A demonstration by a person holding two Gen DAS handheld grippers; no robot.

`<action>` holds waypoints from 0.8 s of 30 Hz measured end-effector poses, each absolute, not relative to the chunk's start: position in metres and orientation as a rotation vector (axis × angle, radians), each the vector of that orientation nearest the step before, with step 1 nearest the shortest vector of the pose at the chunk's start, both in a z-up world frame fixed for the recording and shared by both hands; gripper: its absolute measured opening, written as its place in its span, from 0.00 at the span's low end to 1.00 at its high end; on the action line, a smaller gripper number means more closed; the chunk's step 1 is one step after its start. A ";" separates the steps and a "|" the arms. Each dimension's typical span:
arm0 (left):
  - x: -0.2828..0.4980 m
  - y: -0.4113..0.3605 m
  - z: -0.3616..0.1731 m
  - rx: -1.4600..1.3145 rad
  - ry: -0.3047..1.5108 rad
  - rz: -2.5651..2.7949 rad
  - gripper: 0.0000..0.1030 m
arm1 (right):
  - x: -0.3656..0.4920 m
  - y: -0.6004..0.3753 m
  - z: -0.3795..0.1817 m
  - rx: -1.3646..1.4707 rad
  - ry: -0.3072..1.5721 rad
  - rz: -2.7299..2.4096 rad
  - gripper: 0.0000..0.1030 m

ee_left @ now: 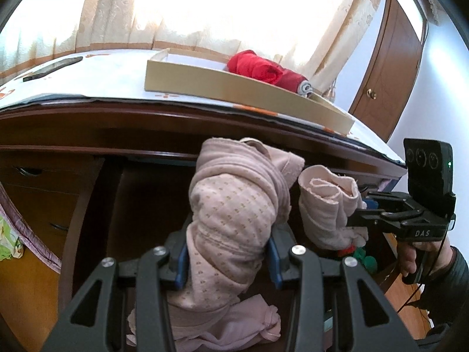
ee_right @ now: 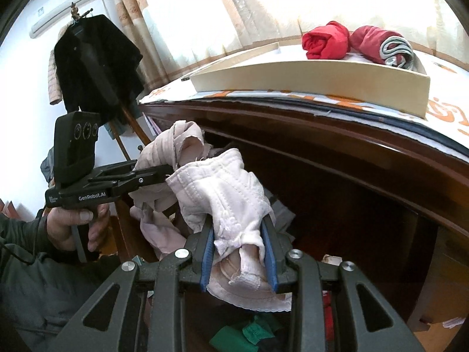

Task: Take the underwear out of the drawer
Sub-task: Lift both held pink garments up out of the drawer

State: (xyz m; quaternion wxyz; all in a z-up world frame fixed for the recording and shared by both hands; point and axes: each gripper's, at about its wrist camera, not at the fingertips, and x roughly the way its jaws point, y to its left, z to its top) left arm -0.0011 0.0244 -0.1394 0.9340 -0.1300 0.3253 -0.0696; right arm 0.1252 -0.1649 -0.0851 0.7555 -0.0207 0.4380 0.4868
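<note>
My left gripper (ee_left: 227, 252) is shut on a rolled pink patterned underwear (ee_left: 231, 214), held up in front of the dark wooden desk; it also shows in the right wrist view (ee_right: 167, 146). My right gripper (ee_right: 239, 249) is shut on a pale pink lace-trimmed underwear (ee_right: 222, 187), seen beside the other in the left wrist view (ee_left: 328, 205). Below lies the open drawer with green (ee_right: 246, 333) and red cloth. A beige tray (ee_left: 234, 88) on the desk top holds rolled red underwear (ee_left: 258, 66) and a dark red and grey roll (ee_right: 381, 45).
A phone (ee_left: 52, 67) lies on the desk top at the left. Closed drawers (ee_left: 38, 193) are at the left. A black coat (ee_right: 96, 64) hangs on a stand. A wooden door (ee_left: 390, 67) is at the right. Curtains hang behind the desk.
</note>
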 end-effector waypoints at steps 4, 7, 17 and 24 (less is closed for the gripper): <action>-0.003 0.023 -0.138 -0.265 0.649 -0.147 0.40 | 0.124 -0.168 -0.082 -0.038 0.929 1.056 0.31; -0.004 0.020 -0.135 -0.256 0.631 -0.146 0.40 | 0.121 -0.171 -0.080 -0.038 0.902 1.058 0.31; -0.010 0.018 -0.126 -0.244 0.570 -0.138 0.40 | 0.116 -0.177 -0.075 -0.032 0.825 1.048 0.31; -0.016 0.014 -0.122 -0.213 0.528 -0.134 0.40 | 0.109 -0.181 -0.069 -0.038 0.764 1.032 0.31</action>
